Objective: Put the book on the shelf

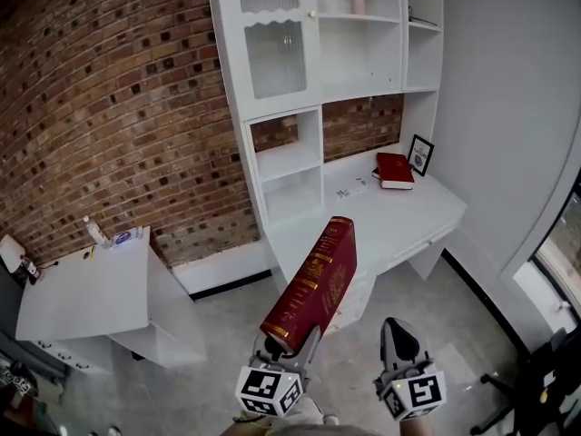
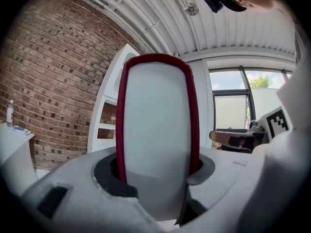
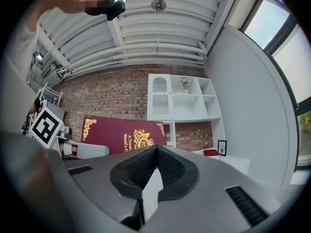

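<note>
Red book (image 1: 313, 282): lower end clamped in left tool (image 1: 292, 341), tilted toward shelf (image 1: 289, 160), apparently for carrying. Right tool (image 1: 396, 332): jaws together, empty, spare.

Head view looks down; gripper views (level) share shelf (image 1: 318, 98).

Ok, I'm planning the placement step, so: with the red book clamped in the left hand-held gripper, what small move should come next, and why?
Probably carry the red book forward toward the white shelf unit. The left hand-held gripper is shut on its lower end, the book is well short of the open compartments, and the right hand-held gripper is shut and empty.
</note>
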Demonstrator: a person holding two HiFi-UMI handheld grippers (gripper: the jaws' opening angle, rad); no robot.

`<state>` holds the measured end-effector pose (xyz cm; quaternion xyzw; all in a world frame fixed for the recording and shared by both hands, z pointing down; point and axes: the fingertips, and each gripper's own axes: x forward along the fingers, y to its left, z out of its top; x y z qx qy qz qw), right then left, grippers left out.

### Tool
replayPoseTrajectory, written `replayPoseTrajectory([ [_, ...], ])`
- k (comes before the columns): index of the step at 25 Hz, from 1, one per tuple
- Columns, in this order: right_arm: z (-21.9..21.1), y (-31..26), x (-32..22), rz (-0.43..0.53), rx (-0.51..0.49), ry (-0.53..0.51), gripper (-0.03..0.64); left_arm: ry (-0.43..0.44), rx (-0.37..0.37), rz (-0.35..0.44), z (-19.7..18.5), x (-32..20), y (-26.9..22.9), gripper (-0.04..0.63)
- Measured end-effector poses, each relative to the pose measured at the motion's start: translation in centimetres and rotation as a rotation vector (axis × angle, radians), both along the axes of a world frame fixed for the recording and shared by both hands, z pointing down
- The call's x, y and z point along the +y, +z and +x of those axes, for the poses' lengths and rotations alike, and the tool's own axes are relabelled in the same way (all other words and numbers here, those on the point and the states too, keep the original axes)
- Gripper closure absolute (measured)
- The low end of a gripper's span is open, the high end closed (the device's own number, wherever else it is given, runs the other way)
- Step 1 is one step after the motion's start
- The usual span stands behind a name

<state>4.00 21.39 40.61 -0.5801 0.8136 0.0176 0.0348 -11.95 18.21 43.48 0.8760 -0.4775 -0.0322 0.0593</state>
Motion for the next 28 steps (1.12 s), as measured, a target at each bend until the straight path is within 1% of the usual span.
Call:
replayPoseTrajectory([
  [4,-0.4,-0.3,0.3,0.002,0.003,-0.016,0.611,-0.003,0.013,-0.011,-0.4,0.2,-0.1,0.365],
  [9,-1.0,-0.5,1.0,0.005,-0.026,-0.061,0.611,-0.029,0.007,-0.001,-0.9,0.7,-0.3,0.365],
  [16,-1.9,-0.1,2.4,-0.004,-0.017,-0.085,0.611,-0.053,0.018,-0.002,-1.3,2.1,-0.2,0.365],
  [21,-1.8,0.2,3.5,-0.007,-0.028,-0.094,0.611,-0.065,0.030,-0.001,-1.1,3.3,-0.3,0.365],
  [28,-2.2,0.2,3.8,-0.010,-0.036,-0.104,0.611,-0.076,0.038,-0.005,-1.5,3.6,-0.4,0.365],
])
